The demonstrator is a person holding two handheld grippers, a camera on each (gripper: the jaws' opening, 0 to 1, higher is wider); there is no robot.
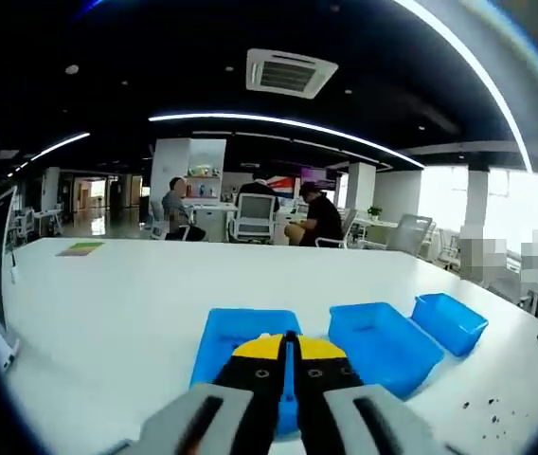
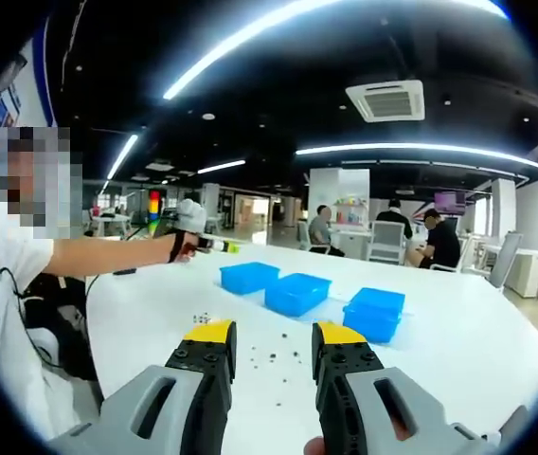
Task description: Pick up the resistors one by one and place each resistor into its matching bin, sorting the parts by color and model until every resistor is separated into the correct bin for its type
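Right gripper (image 2: 269, 355) stands wide open, empty; left gripper (image 1: 291, 355) is closed on nothing. Resistors (image 2: 274, 358) look tiny, light; pinch one by its body.

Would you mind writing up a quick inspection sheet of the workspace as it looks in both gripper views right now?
Surface: white table, broad and mostly bare.
Job's things: three blue bins in a row; small dark resistors scattered loose on the table in front of the right gripper, too small to tell types.
Clutter: a green and pink sheet at the far table edge.
Grippers: left gripper shut, hovering by the bins; right gripper open above the resistors, nothing between its jaws.
Cables: a thin cable hanging on the person's shirt.
Surroundings: open office with seated people at far desks, chairs, ceiling light strips and an air vent.
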